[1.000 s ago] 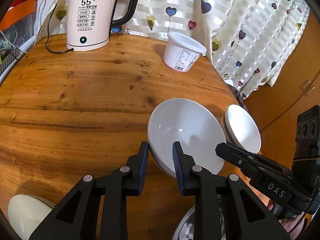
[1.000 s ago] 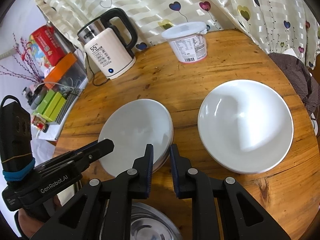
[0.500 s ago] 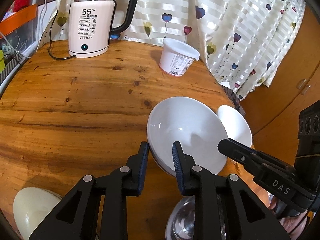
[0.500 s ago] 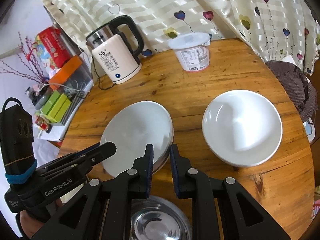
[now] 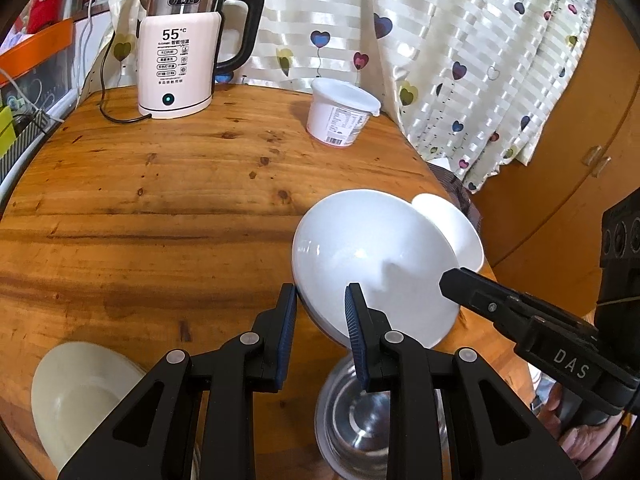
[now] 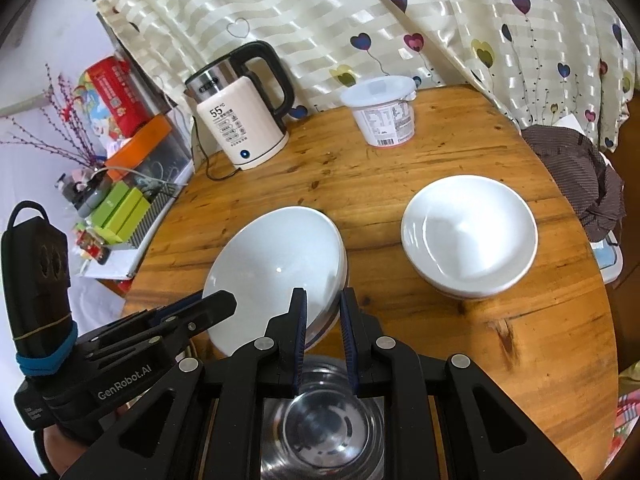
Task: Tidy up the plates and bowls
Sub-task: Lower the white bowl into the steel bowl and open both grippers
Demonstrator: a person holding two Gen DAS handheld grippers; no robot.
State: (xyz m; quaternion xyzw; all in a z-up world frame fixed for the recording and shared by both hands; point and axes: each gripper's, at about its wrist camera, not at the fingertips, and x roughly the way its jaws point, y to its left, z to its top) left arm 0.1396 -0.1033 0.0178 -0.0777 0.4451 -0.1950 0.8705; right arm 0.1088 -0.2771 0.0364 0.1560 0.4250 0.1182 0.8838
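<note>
Grip: we are clamping both the left hand-held gripper (image 5: 320, 300) and right hand-held gripper (image 6: 323, 304) on one white bowl's (image 5: 372, 260) near rim.
Position: bowl tilted above the tabletop (image 5: 160, 208), the steel bowl (image 6: 324, 420) lying directly beneath, near its front edge.

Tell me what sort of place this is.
Most likely a home dining corner: a round wooden table with an electric kettle and white bowls on it, a heart-print curtain behind, and household clutter on a side shelf.

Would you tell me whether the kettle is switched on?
On: the kettle shows 55°C on its display and a lit button near its base.
</note>
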